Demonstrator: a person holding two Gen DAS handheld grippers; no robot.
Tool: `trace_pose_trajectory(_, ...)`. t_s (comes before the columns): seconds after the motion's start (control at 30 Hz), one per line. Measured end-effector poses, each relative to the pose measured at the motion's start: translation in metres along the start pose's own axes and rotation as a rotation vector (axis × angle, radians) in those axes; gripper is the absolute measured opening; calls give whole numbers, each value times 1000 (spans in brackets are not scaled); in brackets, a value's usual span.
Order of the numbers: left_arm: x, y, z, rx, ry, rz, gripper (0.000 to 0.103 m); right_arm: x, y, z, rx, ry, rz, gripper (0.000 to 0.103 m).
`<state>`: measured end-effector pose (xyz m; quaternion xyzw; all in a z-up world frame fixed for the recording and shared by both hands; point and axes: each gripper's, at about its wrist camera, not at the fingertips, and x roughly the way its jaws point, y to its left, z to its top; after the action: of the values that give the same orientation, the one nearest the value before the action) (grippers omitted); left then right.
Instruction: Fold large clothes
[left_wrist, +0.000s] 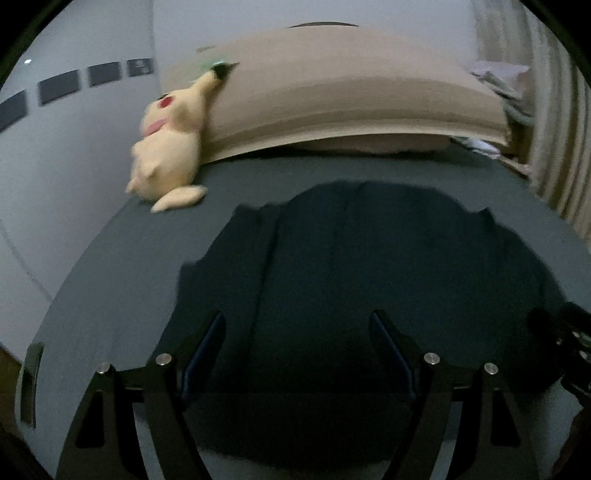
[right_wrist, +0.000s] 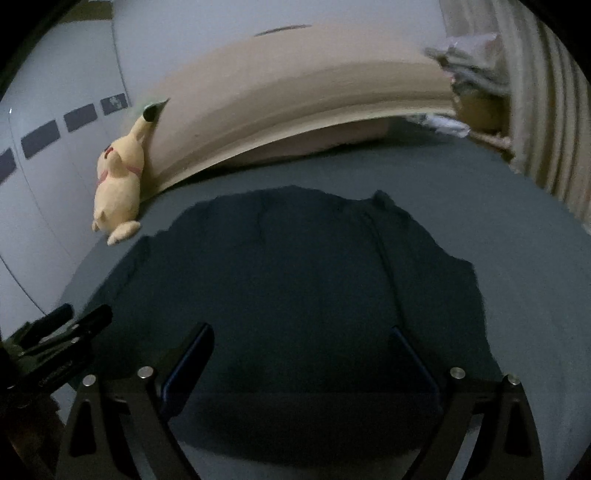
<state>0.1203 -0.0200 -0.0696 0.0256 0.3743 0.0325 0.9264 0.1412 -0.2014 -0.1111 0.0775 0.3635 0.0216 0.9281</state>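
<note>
The dark garment (left_wrist: 369, 280) lies spread flat on the grey bed (left_wrist: 110, 288). I see my left gripper (left_wrist: 297, 325) and right gripper (right_wrist: 301, 339) above its near edge, both spread wide, holding nothing. A yellow plush toy (left_wrist: 168, 147) leans against the tan headboard (left_wrist: 332, 92).

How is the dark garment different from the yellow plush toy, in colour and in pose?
The dark garment is navy and lies spread flat mid-bed; the yellow plush toy is pale yellow, bulky, and leans against the tan headboard. Both rest on the grey sheet.
</note>
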Motion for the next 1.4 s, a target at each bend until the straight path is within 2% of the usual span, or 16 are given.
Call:
trace_pose_trajectory(0.1,27,-1,-19,24,116,13,81,6,8,-26,-70,52,-51,97)
trace_pose_trajectory(0.17,33,-1,-25,38,111,23,83,20,5,-37,-89,111,-73,98)
trace_pose_trajectory(0.27,34,-9,-25,81,117,65,83,30,13,-33,-119,148,-114,101)
trace_pose_trajectory(0.33,29,-8,-22,85,129,65,82,26,14,-27,-119,165,-131,100)
trace_pose_trajectory(0.6,-39,14,-33,55,36,-5,82,-68,22,-46,-40,-5,-63,101)
trace_pose_trajectory(0.9,-124,45,-69,-40,-16,-33,82,-165,1,-101,98,-87,-7,102)
trace_pose_trajectory(1.0,-141,53,-80,-84,-31,-54,82,-193,-4,-119,86,-128,-15,103)
trace_pose_trajectory(1.07,-146,54,-83,-83,-33,-56,82,-201,-7,-121,69,-151,-35,103)
trace_pose_trajectory(1.2,-152,55,-84,-88,-33,-54,82,-207,-16,-119,96,-177,-13,103)
trace_pose_trajectory(1.4,-144,64,-92,-109,-13,-67,83,-196,-25,-124,132,-147,25,103)
